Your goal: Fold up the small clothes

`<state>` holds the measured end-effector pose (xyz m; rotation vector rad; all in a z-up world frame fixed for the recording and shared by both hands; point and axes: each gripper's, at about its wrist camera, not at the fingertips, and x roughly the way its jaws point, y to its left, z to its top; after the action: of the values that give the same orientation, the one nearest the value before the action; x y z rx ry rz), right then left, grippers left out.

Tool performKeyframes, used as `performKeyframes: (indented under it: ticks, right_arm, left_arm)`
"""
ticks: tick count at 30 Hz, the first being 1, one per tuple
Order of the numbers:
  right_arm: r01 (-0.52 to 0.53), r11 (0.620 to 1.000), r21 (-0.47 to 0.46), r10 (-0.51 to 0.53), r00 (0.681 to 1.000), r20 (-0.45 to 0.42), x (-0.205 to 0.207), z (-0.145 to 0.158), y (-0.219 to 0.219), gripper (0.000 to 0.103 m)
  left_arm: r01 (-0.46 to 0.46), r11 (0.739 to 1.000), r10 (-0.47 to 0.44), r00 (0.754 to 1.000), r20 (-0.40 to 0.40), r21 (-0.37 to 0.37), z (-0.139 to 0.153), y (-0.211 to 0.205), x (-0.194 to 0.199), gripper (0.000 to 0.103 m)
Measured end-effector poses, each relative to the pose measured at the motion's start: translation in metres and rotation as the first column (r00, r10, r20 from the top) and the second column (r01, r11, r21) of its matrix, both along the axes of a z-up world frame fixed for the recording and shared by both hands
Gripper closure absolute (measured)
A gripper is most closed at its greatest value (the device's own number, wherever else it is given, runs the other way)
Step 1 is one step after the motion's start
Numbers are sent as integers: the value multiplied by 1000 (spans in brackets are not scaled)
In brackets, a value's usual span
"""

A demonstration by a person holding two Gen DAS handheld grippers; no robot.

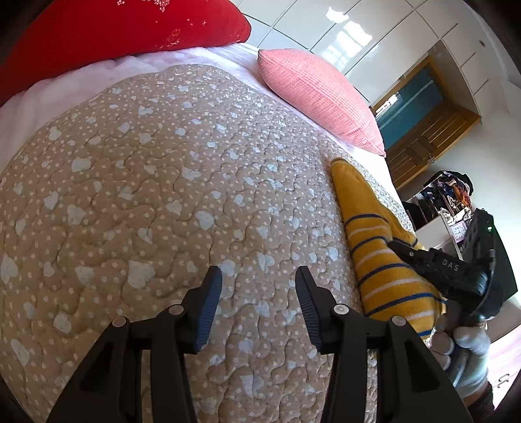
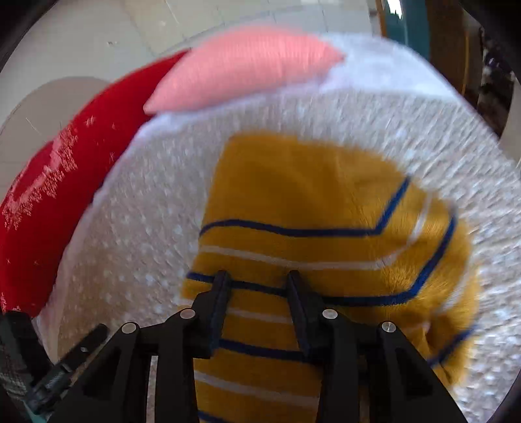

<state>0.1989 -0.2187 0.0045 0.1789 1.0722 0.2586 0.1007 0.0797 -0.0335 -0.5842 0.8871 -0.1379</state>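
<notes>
A small yellow garment with blue and white stripes [image 2: 309,208] lies on the tan dotted quilt [image 1: 162,182]; it shows at the right in the left wrist view [image 1: 374,260]. My right gripper [image 2: 257,276] is open, its fingers spread just over the garment's near striped part; the view is blurred by motion. In the left wrist view the right gripper [image 1: 400,245] rests against the garment. My left gripper [image 1: 259,273] is open and empty above bare quilt, left of the garment.
A red pillow [image 1: 130,26] and a pink pillow [image 1: 322,97] lie at the bed's far end on a white sheet [image 1: 65,88]. White wardrobes [image 1: 358,39], a wooden door and cluttered shelves [image 1: 449,195] stand beyond the bed's right edge.
</notes>
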Motion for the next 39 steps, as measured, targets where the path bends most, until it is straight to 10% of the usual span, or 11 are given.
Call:
performKeyframes:
  ticks: [9, 19, 28, 39]
  right_arm:
    - [102, 980, 168, -128, 980, 154, -69, 47, -69, 58]
    - [300, 887, 352, -326, 945, 17, -133, -8, -159, 49]
    - [325, 846, 423, -379, 924, 48, -217, -30, -210, 49]
    - [214, 933, 290, -282, 935, 215, -243, -39, -203, 49]
  left_arm:
    - [17, 1000, -17, 1000, -1, 0, 2, -4, 0, 57]
    - [-60, 962, 12, 984, 179, 268, 38, -42, -44, 54]
    - [113, 948, -156, 980, 125, 297, 61, -109, -87, 40]
    - [220, 917, -247, 968, 39, 331, 67, -195, -2, 40]
